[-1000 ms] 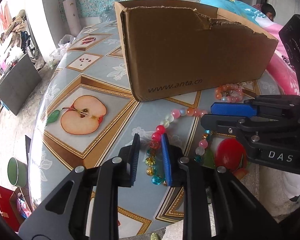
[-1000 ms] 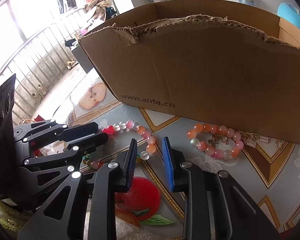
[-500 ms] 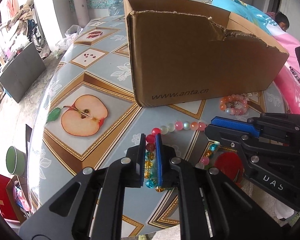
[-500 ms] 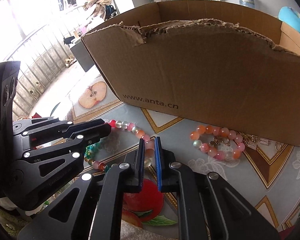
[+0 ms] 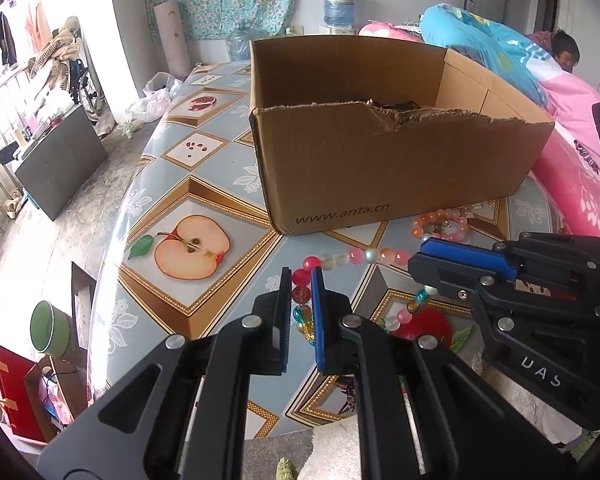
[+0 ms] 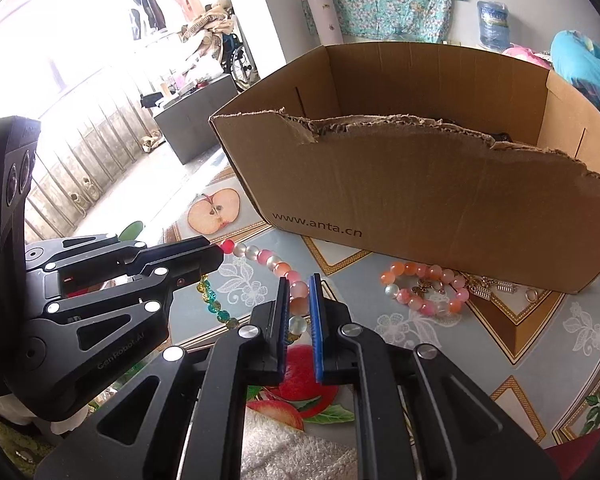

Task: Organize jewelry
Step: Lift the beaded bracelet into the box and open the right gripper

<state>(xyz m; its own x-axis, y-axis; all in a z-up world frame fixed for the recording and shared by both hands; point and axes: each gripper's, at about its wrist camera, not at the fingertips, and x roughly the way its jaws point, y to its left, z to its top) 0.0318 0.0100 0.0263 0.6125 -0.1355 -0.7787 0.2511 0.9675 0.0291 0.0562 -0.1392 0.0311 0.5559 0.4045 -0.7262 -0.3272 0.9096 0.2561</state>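
Observation:
A long bead necklace (image 5: 356, 256) of pink, white, red and teal beads hangs stretched between my two grippers above the table. My left gripper (image 5: 301, 280) is shut on its red end beads. My right gripper (image 6: 299, 292) is shut on its pink beads (image 6: 276, 264); it also shows in the left wrist view (image 5: 416, 258). The open brown cardboard box (image 5: 396, 168) stands just behind, its torn front wall facing me (image 6: 420, 208). A pink and orange bead bracelet (image 6: 424, 292) lies on the table against the box front, with small metal trinkets (image 6: 496, 286) beside it.
The table (image 5: 204, 184) has a glossy fruit-print cover and its left edge drops to the floor. A bed with pink and blue bedding (image 5: 572, 152) is at the right. A green bucket (image 5: 46, 326) and red bag (image 5: 14, 392) sit on the floor.
Both grippers closed on the necklace and lifted it off the table, pulling it into a line. Both views rose, so the box's inside now shows.

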